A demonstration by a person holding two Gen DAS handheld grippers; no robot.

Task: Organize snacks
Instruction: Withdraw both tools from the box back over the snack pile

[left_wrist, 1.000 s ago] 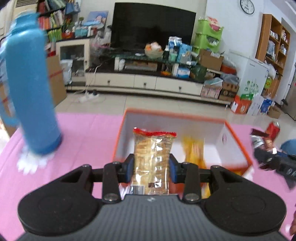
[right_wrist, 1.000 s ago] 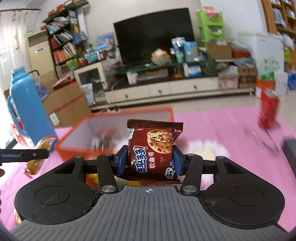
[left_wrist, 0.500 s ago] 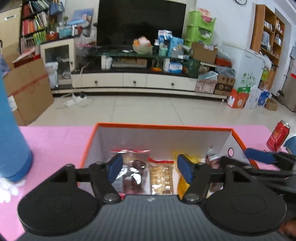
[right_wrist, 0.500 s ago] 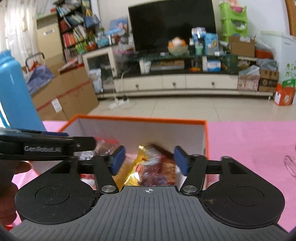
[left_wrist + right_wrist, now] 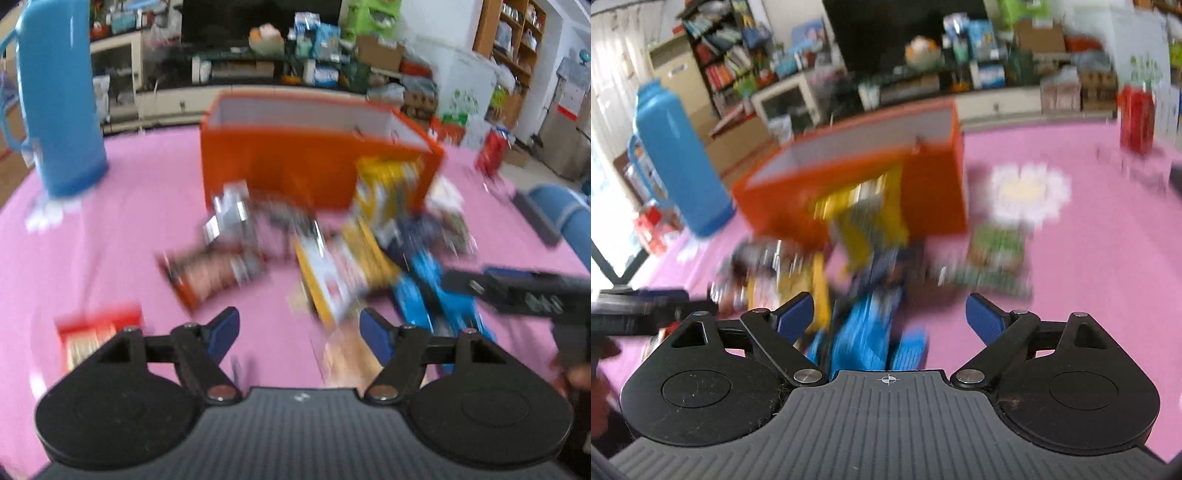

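Note:
An orange box (image 5: 314, 162) with white inner walls stands on the pink tablecloth (image 5: 147, 206). A blurred heap of snack packets lies in front of it: a yellow one (image 5: 384, 192) leaning on the box, a brown-red one (image 5: 210, 273) and a blue one (image 5: 432, 295). My left gripper (image 5: 297, 326) hovers just short of the heap, its jaws opening with only cloth between them. My right gripper (image 5: 890, 314) is over the blue packet (image 5: 871, 332), jaws opening, and its pads are clear of the packet. Each gripper shows at the edge of the other's view.
A tall blue thermos (image 5: 59, 103) stands left of the box. A red can (image 5: 1136, 114) is at the far right, near a white flower doily (image 5: 1027, 188). A green packet (image 5: 997, 258) lies right of the heap and a red packet (image 5: 96, 332) at near left.
Both grippers held a snack over the box, let it go inside, then drew back and down to the heap in front of the box. Their jaws have spread wider.

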